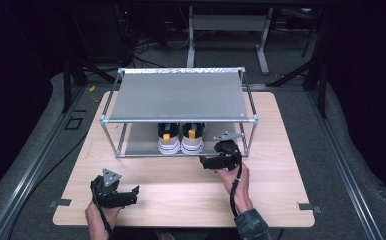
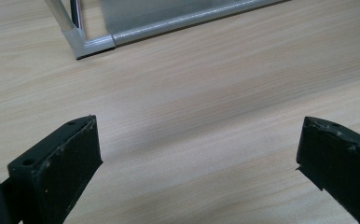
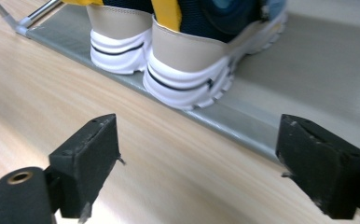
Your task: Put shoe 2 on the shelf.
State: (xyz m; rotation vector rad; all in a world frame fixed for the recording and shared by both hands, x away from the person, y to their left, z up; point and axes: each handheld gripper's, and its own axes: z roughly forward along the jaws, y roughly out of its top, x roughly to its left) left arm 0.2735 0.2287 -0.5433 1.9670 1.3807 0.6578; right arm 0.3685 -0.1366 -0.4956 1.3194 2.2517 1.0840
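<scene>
A pair of sneakers, dark blue with white soles, beige heels and yellow pull tabs, stands on the lower shelf of a metal shoe rack, heels toward me. My right gripper is open just in front of the rack's lower rail, right of the shoes. In the right gripper view the right gripper holds nothing, with the nearer sneaker heel and the second heel close ahead on the grey shelf. My left gripper is open and empty over the table's near left. In the left gripper view the left gripper faces bare wood and the rack's corner foot.
The rack sits at the back middle of the light wooden table; its grey top shelf hides most of the shoes from above. Dark floor, cables and a desk frame lie beyond the table.
</scene>
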